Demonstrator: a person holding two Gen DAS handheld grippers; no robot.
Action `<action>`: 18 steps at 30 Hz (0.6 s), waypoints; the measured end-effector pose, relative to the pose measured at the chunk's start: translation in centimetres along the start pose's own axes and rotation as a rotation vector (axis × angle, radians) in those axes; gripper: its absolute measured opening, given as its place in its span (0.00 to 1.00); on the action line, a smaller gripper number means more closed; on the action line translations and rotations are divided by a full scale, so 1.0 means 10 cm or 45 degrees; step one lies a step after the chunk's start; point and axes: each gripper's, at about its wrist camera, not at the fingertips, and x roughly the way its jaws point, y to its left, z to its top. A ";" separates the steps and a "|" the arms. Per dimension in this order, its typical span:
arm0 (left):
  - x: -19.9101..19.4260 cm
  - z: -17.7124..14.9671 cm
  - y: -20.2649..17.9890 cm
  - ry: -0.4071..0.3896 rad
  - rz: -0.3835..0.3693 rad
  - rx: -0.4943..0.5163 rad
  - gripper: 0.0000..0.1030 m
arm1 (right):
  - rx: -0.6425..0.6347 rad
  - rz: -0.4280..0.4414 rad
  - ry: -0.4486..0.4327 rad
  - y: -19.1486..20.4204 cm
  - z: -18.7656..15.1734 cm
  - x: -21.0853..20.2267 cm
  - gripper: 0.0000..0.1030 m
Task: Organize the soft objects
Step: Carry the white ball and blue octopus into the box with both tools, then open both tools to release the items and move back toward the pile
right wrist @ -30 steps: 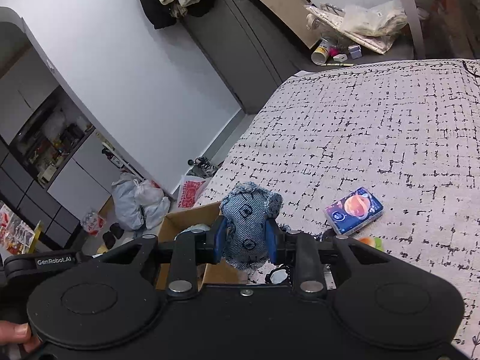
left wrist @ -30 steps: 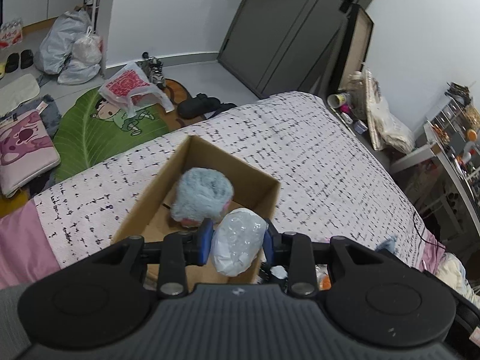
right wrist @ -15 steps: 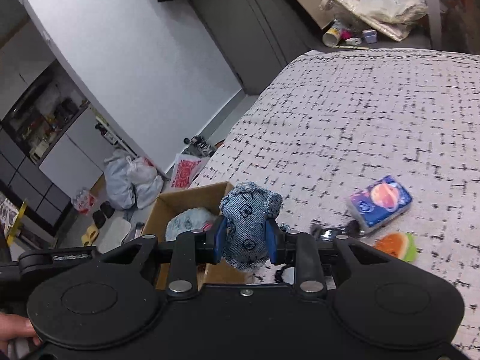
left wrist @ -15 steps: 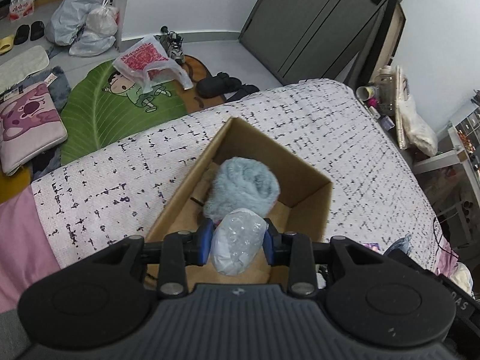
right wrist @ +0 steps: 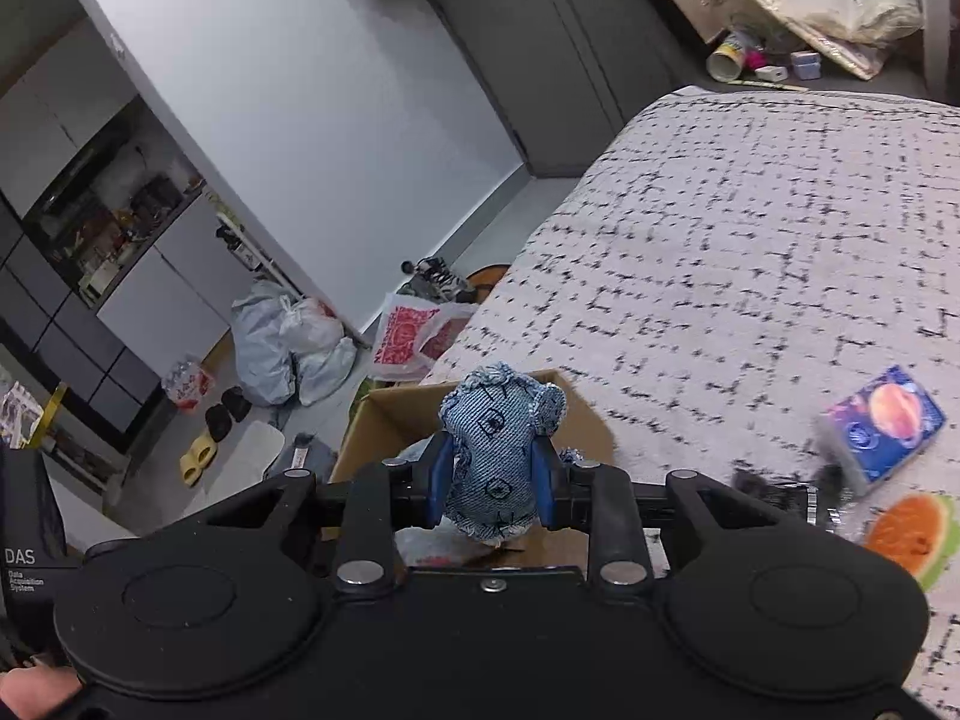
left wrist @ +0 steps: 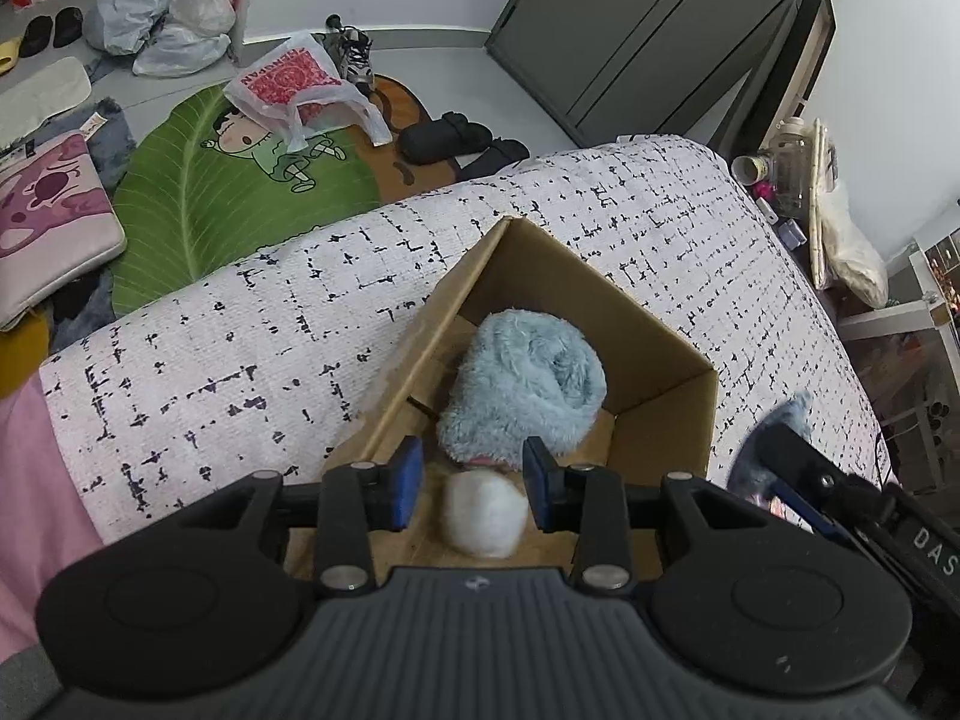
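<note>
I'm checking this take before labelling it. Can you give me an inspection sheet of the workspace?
Surface: bed cover, white with black marks, holds an open cardboard box.
Job's things: fluffy blue roll in the box; white bundle low in the box; denim toy held above the box.
Clutter: tissue pack and watermelon slice on the bed.
Grippers: right gripper shut on the denim toy; left gripper over the box, with a gap between the bundle and one pad, so grip is unclear.
Cables: nothing seen.
Surroundings: leaf mat, plastic bags and shoes on the floor; dark door.
</note>
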 end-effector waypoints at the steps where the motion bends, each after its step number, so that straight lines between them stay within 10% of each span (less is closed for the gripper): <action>1: 0.01 0.00 0.01 0.005 -0.005 0.003 0.35 | -0.005 0.002 0.001 0.03 0.00 0.03 0.27; 5: 0.01 0.02 -0.01 0.026 -0.012 0.034 0.36 | -0.012 0.005 -0.007 0.13 0.02 0.13 0.27; 10: -0.05 0.08 -0.06 0.031 0.019 0.089 0.43 | -0.034 -0.007 -0.039 0.22 0.04 0.14 0.61; 18: -0.23 0.06 -0.23 0.001 0.046 0.140 0.75 | 0.022 0.023 -0.022 0.12 0.09 -0.09 0.62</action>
